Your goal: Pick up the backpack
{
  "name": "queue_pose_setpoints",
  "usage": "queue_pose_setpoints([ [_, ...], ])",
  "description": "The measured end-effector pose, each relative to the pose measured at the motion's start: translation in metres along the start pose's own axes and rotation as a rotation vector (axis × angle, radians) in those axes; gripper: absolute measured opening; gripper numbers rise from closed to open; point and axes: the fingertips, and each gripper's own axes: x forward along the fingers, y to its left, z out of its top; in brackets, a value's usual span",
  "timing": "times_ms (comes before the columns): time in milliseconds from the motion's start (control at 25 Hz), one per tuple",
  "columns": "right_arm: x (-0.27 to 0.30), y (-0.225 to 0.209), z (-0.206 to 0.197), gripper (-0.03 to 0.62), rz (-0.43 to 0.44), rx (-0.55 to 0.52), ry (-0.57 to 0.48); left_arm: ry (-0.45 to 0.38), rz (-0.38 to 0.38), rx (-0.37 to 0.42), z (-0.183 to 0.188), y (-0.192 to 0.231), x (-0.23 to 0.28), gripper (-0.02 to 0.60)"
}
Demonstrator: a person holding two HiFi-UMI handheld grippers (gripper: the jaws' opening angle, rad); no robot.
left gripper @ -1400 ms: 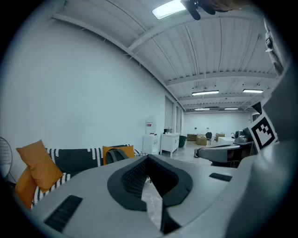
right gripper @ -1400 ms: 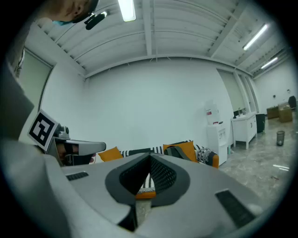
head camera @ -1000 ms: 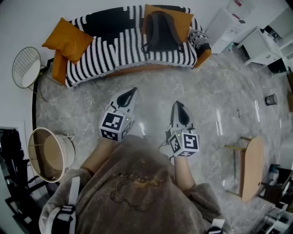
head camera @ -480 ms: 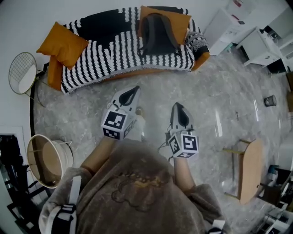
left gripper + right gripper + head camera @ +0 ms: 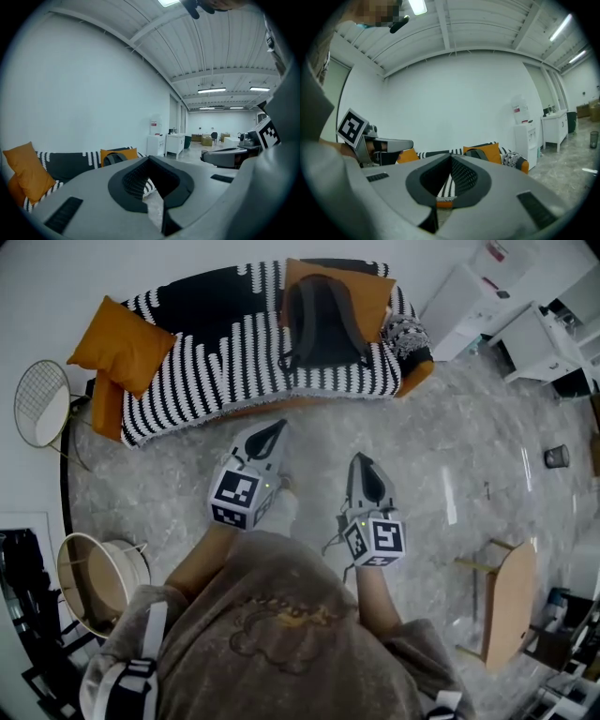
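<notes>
A dark grey backpack (image 5: 322, 322) leans against an orange cushion (image 5: 367, 289) on the right half of a black-and-white striped sofa (image 5: 225, 357). It also peeks over the jaws in the left gripper view as the backpack (image 5: 114, 158), and in the right gripper view as the backpack (image 5: 476, 153). My left gripper (image 5: 273, 428) and right gripper (image 5: 364, 461) are both shut and empty. They point toward the sofa from over the marble floor, still well short of it.
Another orange cushion (image 5: 119, 345) rests on the sofa's left end. A round wire side table (image 5: 42, 402) and a basket-like lamp shade (image 5: 97, 573) stand at the left. A wooden stool (image 5: 507, 594) stands right, white cabinets (image 5: 469, 296) at the back right.
Both grippers and the person have advanced toward the sofa. The sofa and backpack now look slightly larger and nearer in the head view. The jaws stayed shut.
</notes>
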Motion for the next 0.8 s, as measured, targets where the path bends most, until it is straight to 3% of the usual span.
queue_pose_setpoints([
  [800, 0.167, -0.046, 0.053, 0.006, -0.028, 0.01, 0.0, 0.017, -0.043, 0.016, 0.042, 0.108, 0.145, 0.002],
])
